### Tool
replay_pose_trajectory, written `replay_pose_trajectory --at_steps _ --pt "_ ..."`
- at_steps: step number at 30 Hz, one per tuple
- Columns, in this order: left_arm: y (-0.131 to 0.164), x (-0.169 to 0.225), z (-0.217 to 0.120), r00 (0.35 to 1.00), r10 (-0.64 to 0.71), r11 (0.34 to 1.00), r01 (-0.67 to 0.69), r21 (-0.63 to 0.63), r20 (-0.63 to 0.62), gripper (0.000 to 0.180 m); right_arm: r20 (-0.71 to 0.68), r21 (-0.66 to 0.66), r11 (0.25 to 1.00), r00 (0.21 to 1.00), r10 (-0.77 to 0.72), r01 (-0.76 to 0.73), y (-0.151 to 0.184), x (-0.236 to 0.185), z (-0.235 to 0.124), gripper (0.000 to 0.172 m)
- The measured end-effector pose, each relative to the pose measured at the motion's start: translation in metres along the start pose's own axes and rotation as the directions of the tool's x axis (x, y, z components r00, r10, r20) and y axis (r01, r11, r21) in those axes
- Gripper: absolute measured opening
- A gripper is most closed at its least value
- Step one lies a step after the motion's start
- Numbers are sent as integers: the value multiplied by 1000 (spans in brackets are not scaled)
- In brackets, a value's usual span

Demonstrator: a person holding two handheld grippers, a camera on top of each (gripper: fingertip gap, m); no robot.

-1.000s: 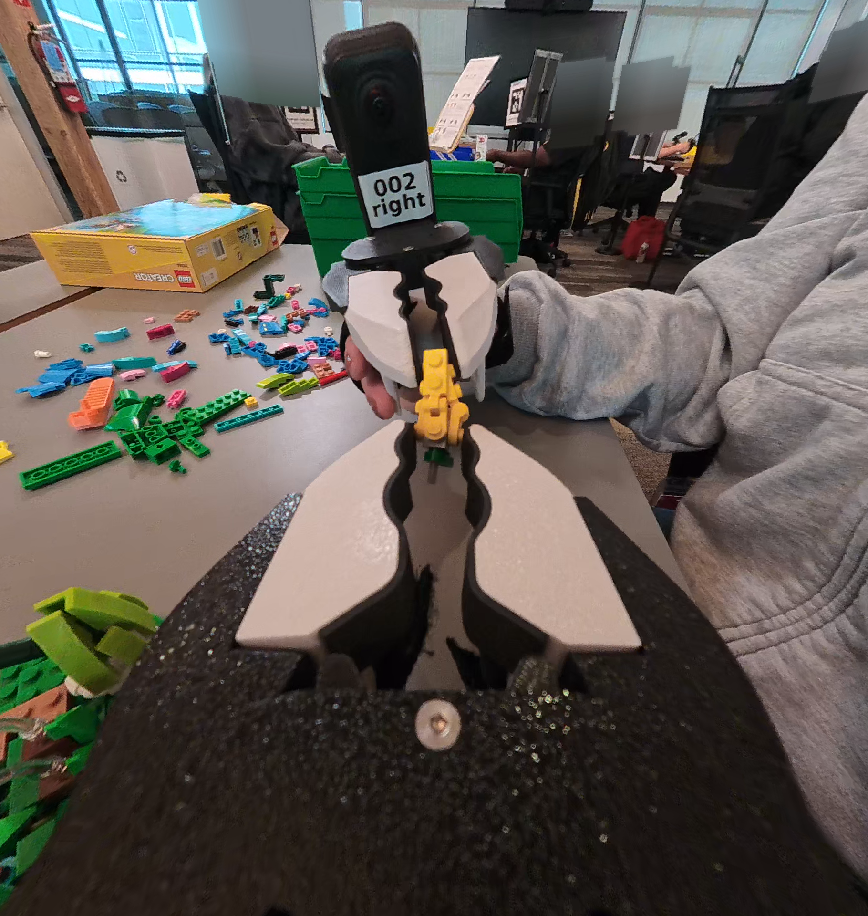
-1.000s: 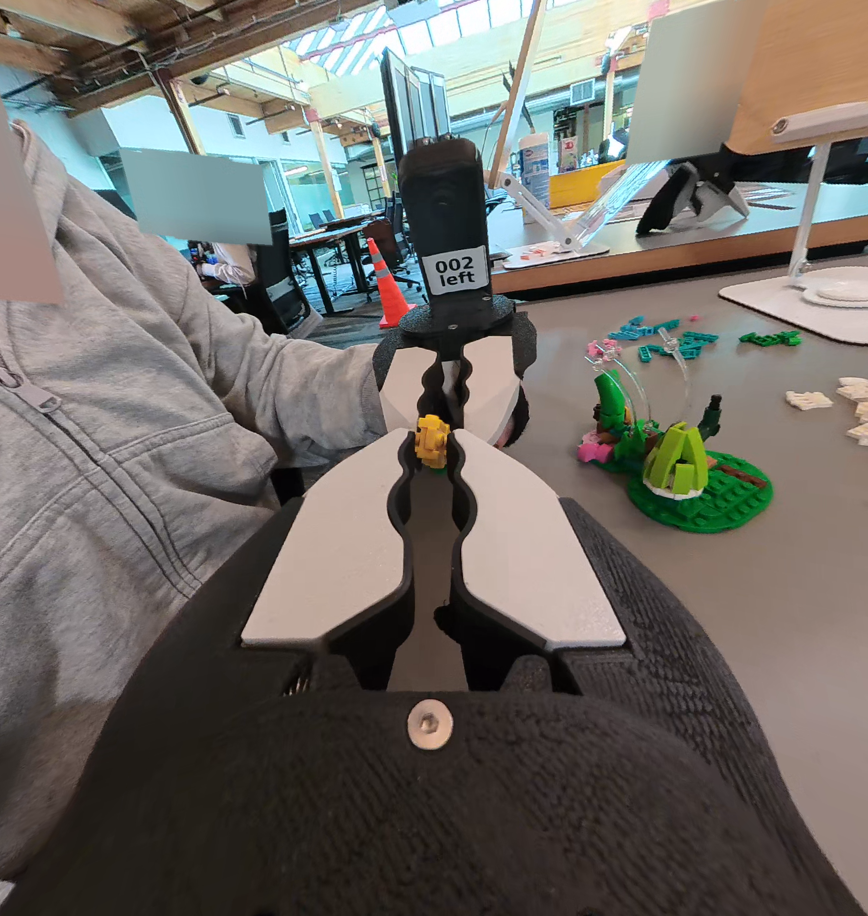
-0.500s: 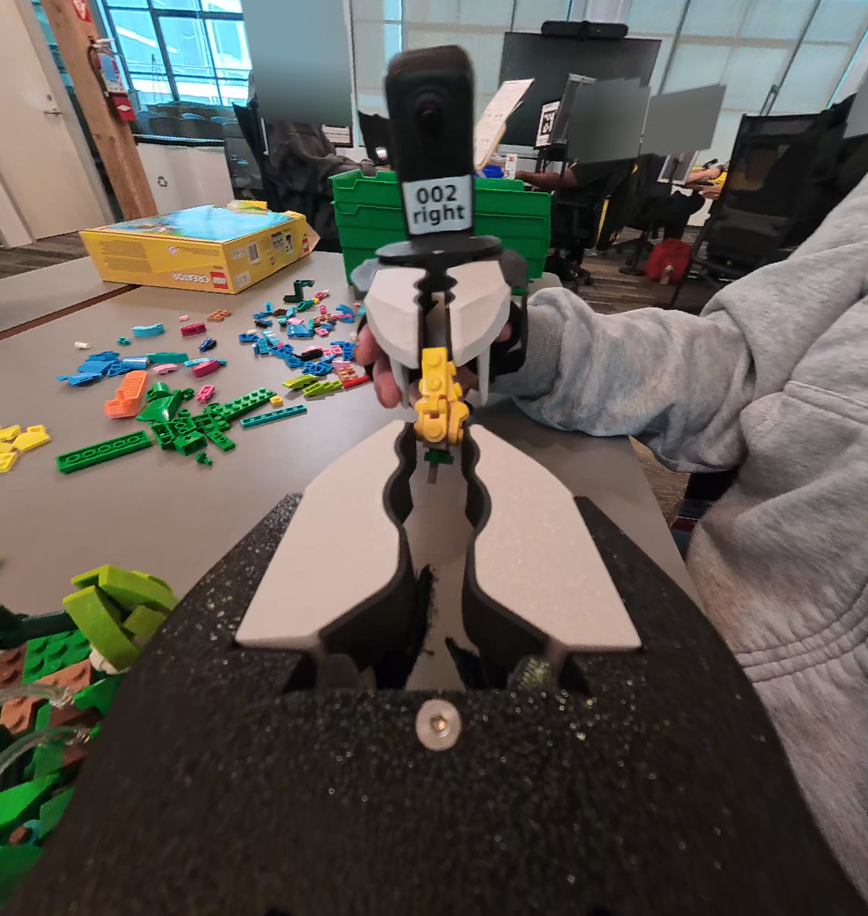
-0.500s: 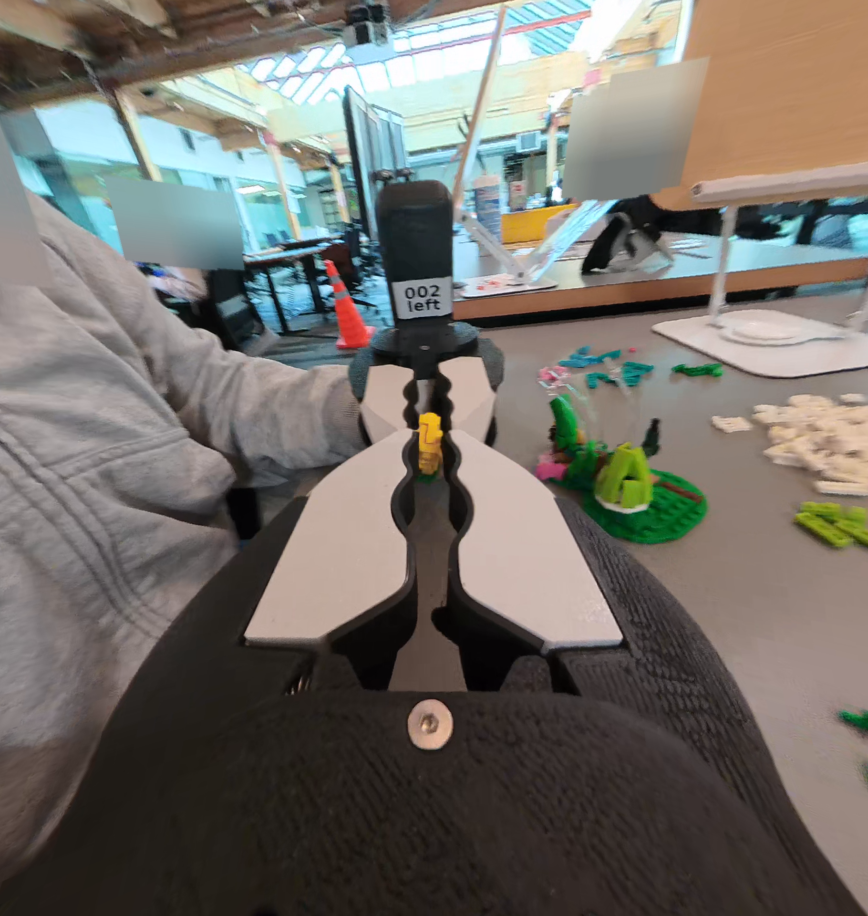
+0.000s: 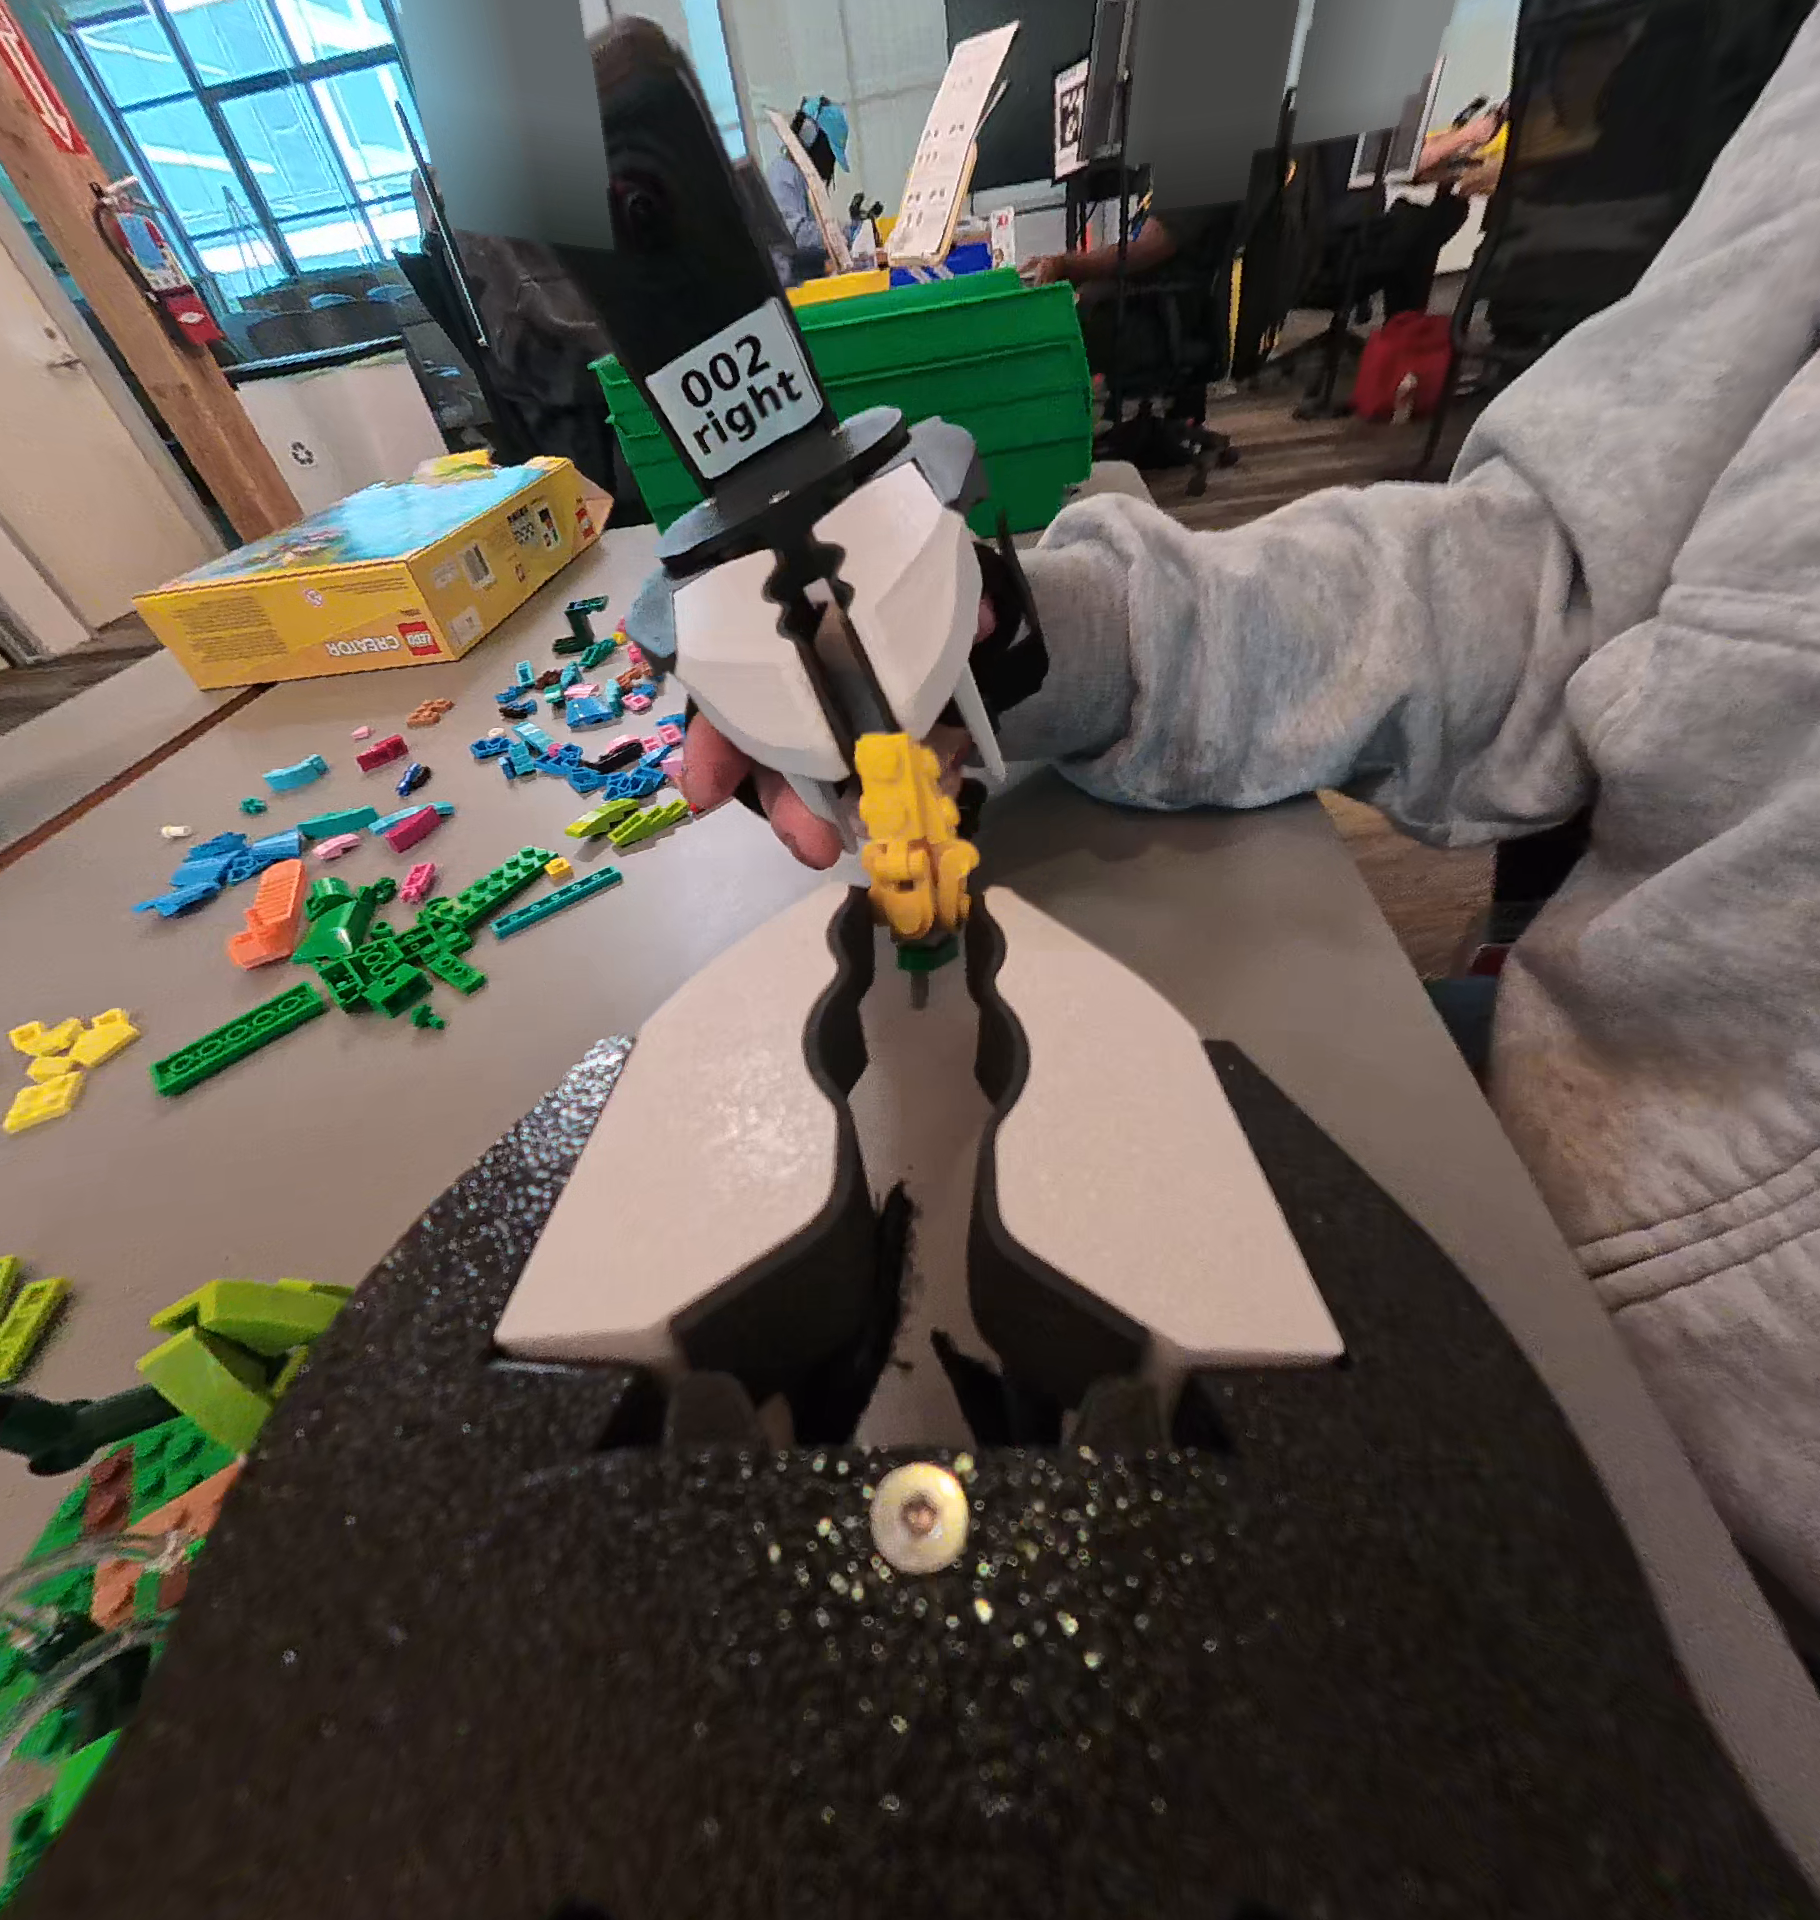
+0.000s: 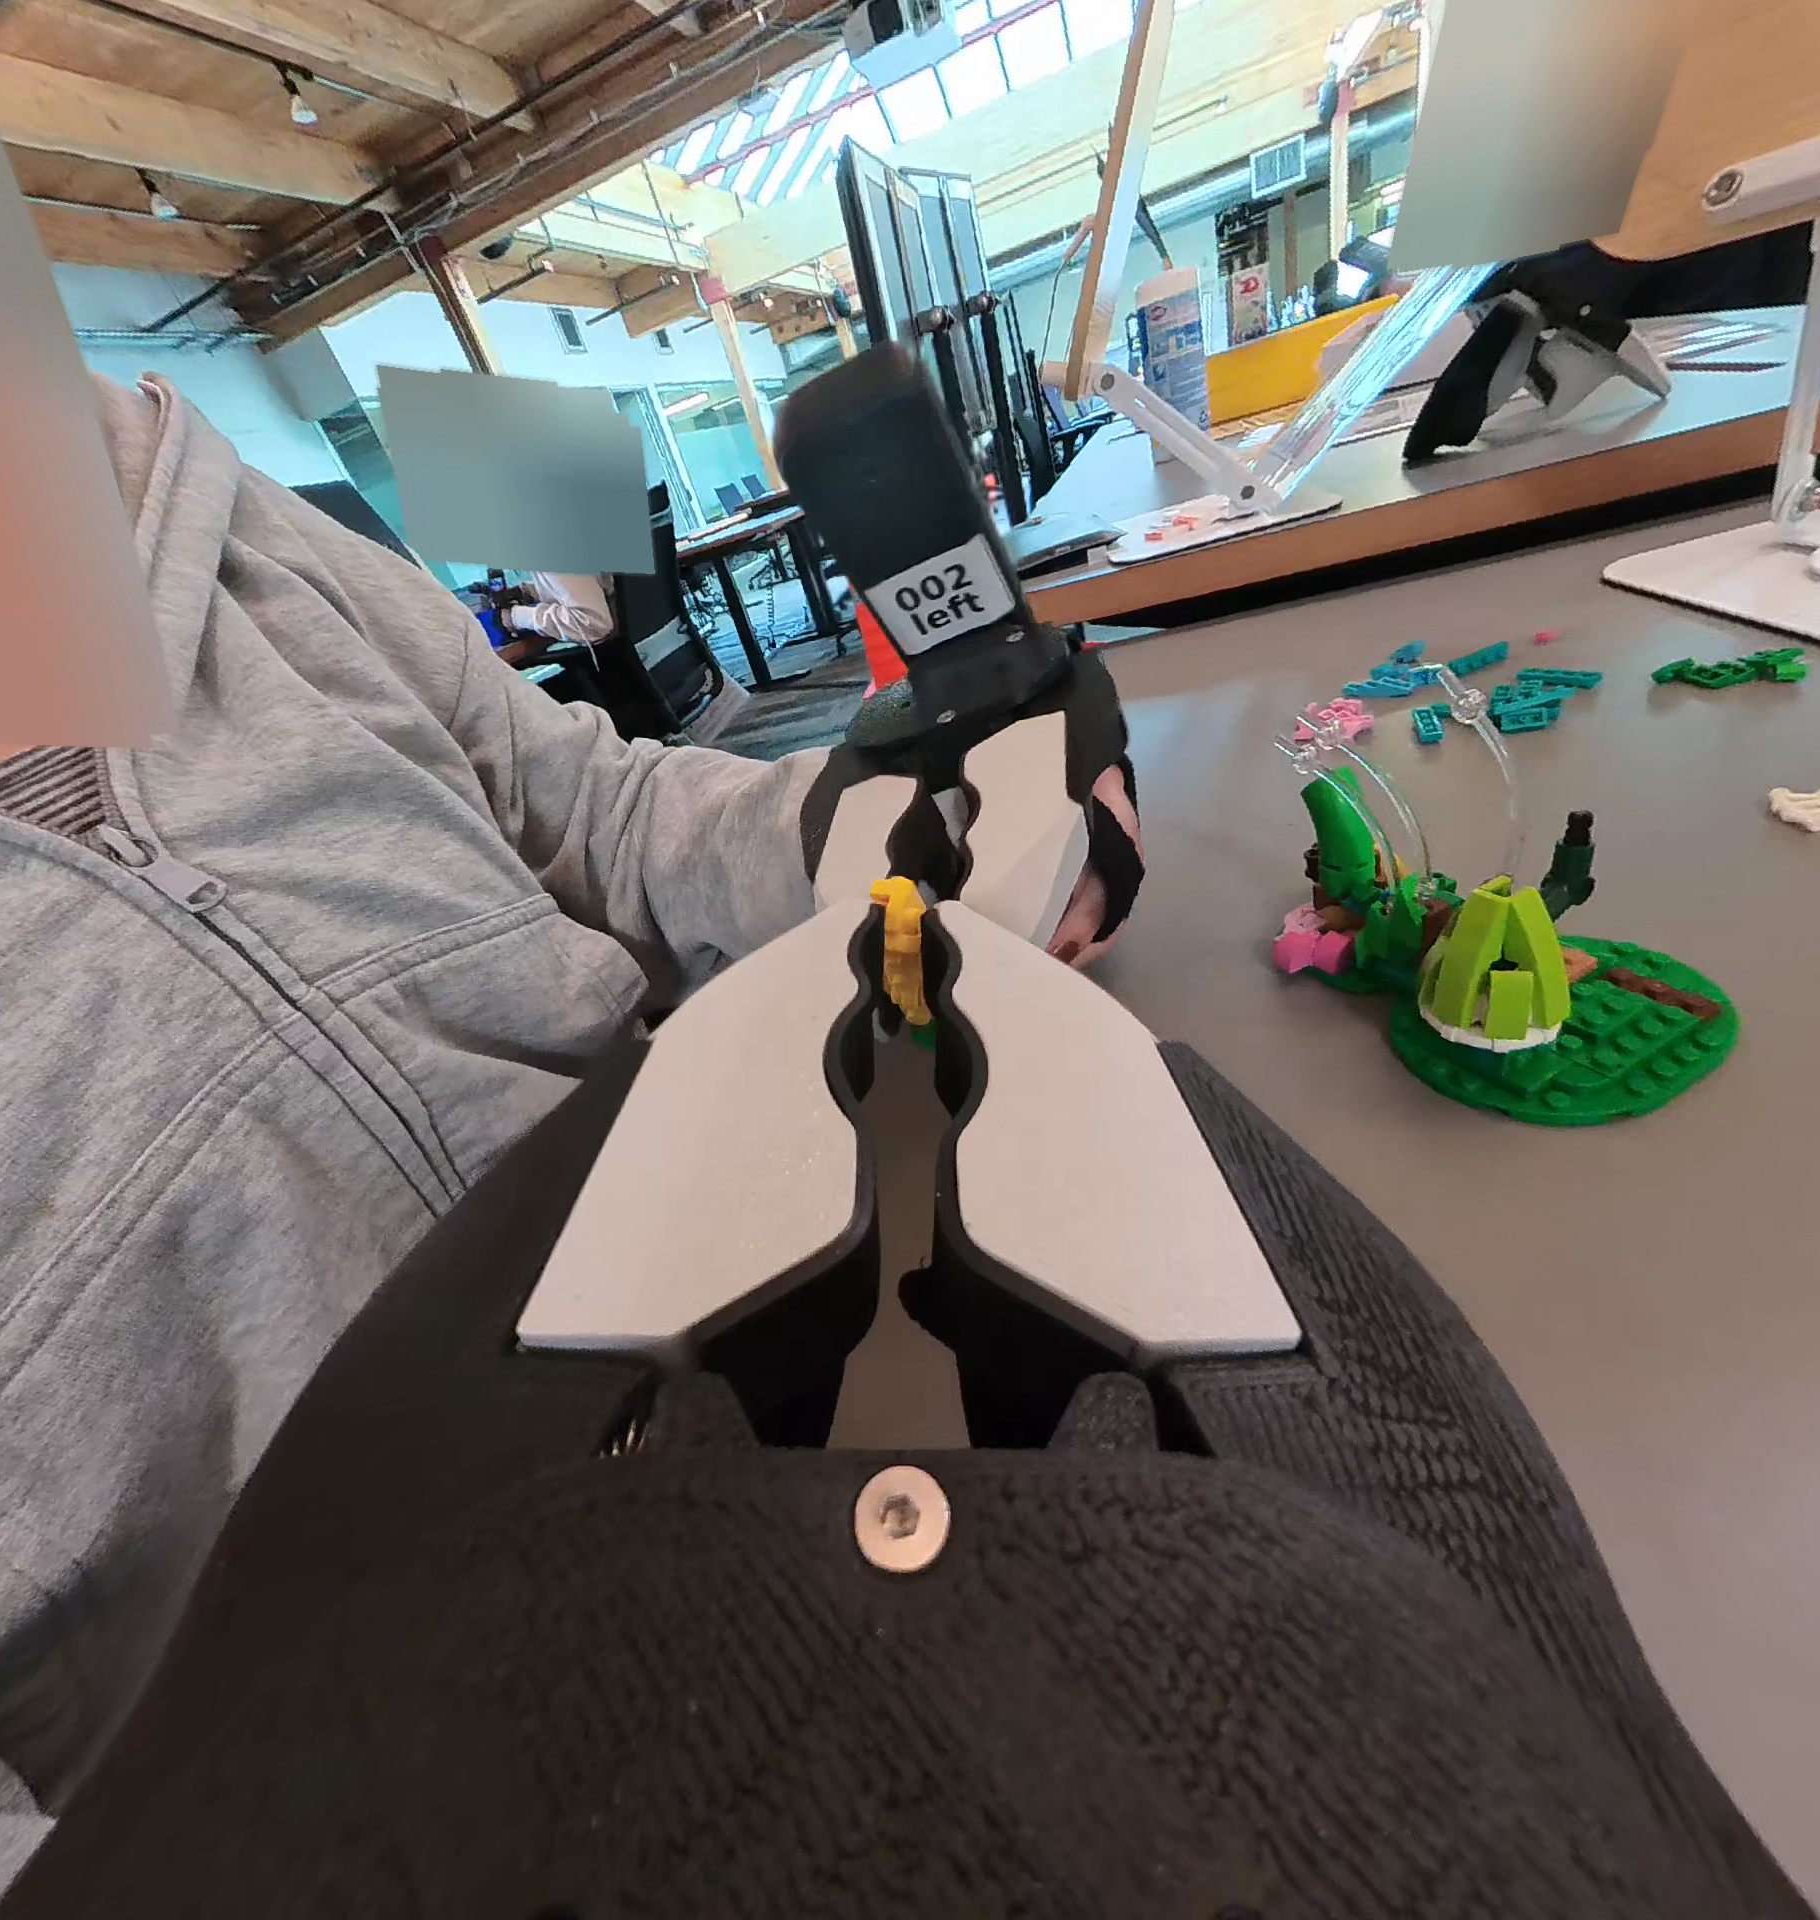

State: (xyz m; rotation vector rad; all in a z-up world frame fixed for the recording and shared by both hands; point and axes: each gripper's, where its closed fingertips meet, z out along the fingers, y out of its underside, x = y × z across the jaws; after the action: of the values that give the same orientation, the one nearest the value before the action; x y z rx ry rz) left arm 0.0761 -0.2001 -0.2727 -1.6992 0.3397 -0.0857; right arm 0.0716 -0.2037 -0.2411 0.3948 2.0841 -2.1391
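Together, left claw (image 5: 911, 914) and right claw (image 6: 901, 920) clamp yellow brick piece (image 5: 911, 831), green stem half hidden.

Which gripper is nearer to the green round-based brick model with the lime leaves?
Left. The left gripper has the green brick model just beside its body; the right gripper sits farther off, across bare table.
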Motion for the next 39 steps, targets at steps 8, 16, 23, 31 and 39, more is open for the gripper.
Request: replay_pose_trajectory --at_steps 8,16,23,31,39 --pt "0 -9 -2 998 -35 999 35 0 52 17 -84 -7 998 995 -57 57 -2 9 -3 5" --pt "-5 -21 -3 974 -216 975 212 61 67 17 -215 20 976 954 -208 217 -10 19 -9 3" --pt "-4 -15 -2 990 -118 993 116 35 71 17 -196 11 981 962 -190 196 -8 17 -6 15" --pt "2 -33 -3 964 -197 980 197 21 178 17 -308 -74 944 893 -328 321 -5 30 -8 16" --pt "7 -44 -7 934 -275 961 276 27 229 17 -379 -151 897 814 -441 416 -4 38 -6 21"
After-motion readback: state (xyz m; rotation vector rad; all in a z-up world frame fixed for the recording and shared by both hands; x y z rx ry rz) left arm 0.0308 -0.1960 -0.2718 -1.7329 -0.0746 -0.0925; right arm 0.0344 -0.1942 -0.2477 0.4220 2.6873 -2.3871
